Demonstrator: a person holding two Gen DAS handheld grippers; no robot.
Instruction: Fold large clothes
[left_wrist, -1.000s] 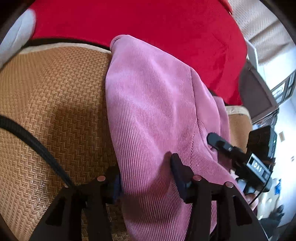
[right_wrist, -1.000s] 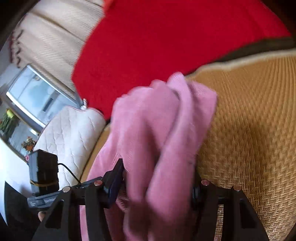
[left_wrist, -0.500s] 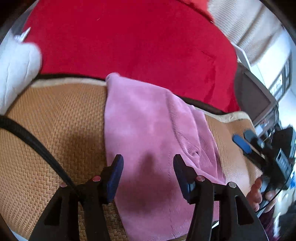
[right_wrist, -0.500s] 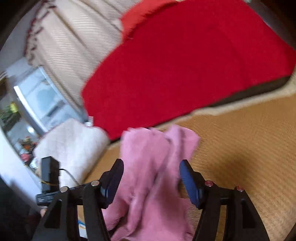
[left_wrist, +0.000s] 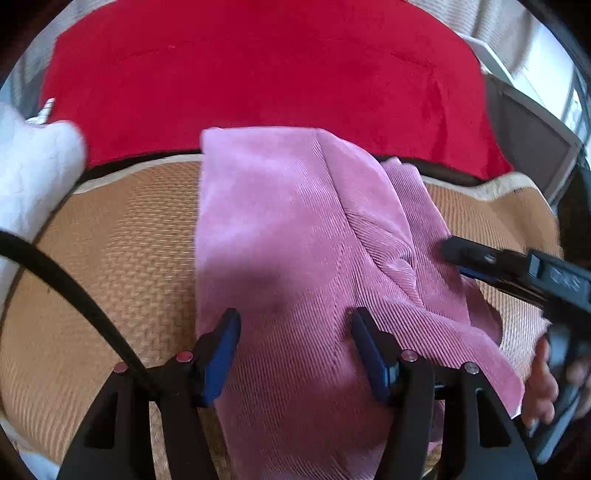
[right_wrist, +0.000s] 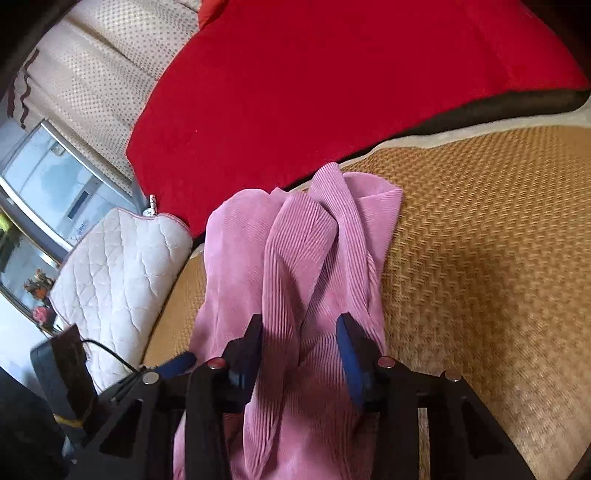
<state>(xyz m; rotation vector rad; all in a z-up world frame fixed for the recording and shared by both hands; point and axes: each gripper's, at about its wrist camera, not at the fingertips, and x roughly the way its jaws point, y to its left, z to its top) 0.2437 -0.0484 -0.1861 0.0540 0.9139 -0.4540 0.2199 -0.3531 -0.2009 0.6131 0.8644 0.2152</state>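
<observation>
Left wrist: pink garment (left_wrist: 295, 236) lies beneath parted tongs (left_wrist: 293, 347).

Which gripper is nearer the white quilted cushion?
Left. The left gripper is on the side of the pink garment facing the white quilted cushion; the right gripper works the garment's far side.

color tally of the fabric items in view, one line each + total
Pink: 1, corduroy garment
Red: 1, blanket
White: 1, quilted cushion
Tan: 1, woven mat
Cream: 1, dotted curtain
Total: 5
</observation>
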